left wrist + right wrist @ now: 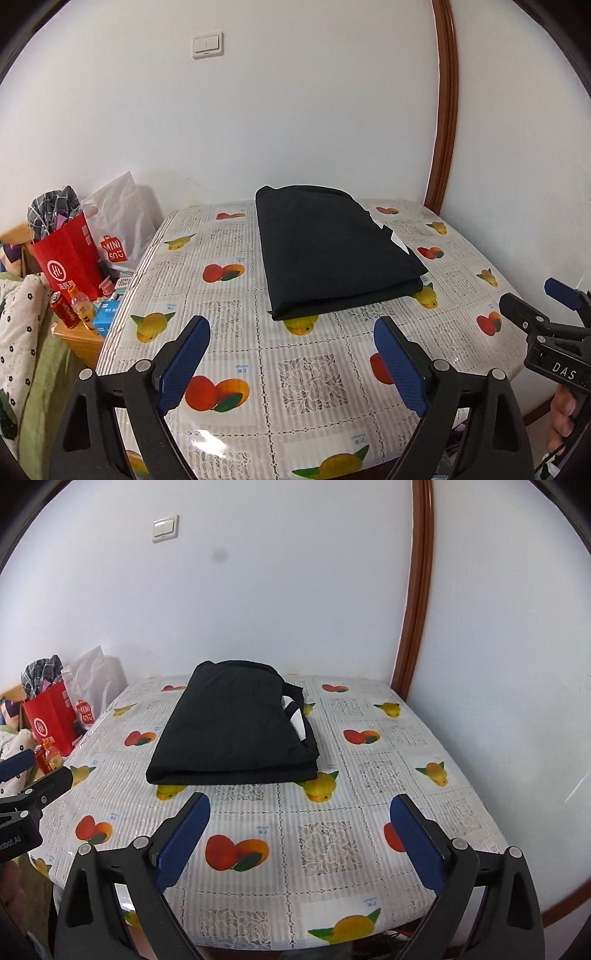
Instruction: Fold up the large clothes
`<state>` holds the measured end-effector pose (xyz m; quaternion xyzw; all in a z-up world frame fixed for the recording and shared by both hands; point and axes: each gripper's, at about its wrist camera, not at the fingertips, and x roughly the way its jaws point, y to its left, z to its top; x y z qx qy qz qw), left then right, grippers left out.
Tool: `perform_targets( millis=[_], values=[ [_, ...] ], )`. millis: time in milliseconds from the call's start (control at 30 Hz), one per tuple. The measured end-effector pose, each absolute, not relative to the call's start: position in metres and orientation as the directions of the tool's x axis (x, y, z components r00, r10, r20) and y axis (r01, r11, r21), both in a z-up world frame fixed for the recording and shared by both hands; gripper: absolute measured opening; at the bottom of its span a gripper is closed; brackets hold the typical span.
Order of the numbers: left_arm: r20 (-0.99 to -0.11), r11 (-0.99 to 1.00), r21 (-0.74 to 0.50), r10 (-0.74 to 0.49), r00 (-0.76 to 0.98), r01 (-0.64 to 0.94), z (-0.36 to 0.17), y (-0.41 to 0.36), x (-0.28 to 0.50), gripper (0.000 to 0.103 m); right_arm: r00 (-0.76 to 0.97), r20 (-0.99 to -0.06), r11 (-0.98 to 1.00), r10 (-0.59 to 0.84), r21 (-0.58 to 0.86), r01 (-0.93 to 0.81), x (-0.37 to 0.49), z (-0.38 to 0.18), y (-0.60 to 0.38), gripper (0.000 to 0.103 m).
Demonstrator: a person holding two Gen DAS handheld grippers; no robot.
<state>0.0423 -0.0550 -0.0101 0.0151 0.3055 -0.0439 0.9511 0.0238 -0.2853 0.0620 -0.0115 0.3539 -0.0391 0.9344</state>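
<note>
Seemingly done, the black garment [332,254] lies folded in the frame's centre on the desk [314,373], soft and limp, best pinched at its layered near edge; the left claw [291,354] gapes empty below it. Likewise from the right wrist, the right claw [299,834] stands wide, bare cloth-covered desk all around.

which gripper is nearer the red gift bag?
Left. The left gripper is on the table side next to the red gift bag; the right gripper is farther toward the door frame side.
</note>
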Motion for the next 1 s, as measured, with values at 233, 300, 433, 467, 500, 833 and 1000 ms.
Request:
perform_targets(
  millis=[233, 300, 433, 467, 500, 833, 1000],
  values=[
    [-0.579, 0.996, 0.011, -0.066, 0.813, 0.089, -0.0093, -0.0571, 0.0389, 0.09, 0.75, -0.655, 0.996, -0.093, -0.051, 0.079, 0.0164, 0.0673, -0.2867, 0.099],
    [-0.579, 0.996, 0.01, -0.066, 0.813, 0.088, -0.0092, -0.0568, 0.039, 0.09, 0.748, -0.655, 0.994, -0.105, -0.06, 0.087, 0.0159, 0.0682, -0.2863, 0.099],
    [-0.58, 0.996, 0.003, -0.069, 0.812, 0.087, -0.0095, -0.0573, 0.0398, 0.091, 0.747, -0.654, 0.993, -0.114, -0.064, 0.096, 0.0162, 0.0683, -0.2862, 0.1],
    [-0.579, 0.996, 0.006, -0.065, 0.813, 0.085, -0.0097, -0.0572, 0.0395, 0.091, 0.747, -0.655, 0.993, -0.115, -0.063, 0.097, 0.0162, 0.0685, -0.2863, 0.1],
    [-0.579, 0.997, 0.007, -0.063, 0.813, 0.083, -0.01, -0.0574, 0.0398, 0.091, 0.746, -0.655, 0.993, -0.116, -0.064, 0.098, 0.0161, 0.0682, -0.2862, 0.1],
    [-0.579, 0.998, 0.003, -0.055, 0.814, 0.069, -0.0094, -0.0534, 0.039, 0.091, 0.744, -0.657, 0.993, -0.118, -0.067, 0.098, 0.0182, 0.0658, -0.2855, 0.1],
    [-0.579, 0.998, 0.003, -0.055, 0.814, 0.07, -0.0097, -0.053, 0.0388, 0.091, 0.744, -0.658, 0.993, -0.117, -0.062, 0.102, 0.0181, 0.0653, -0.2869, 0.1]
  ],
)
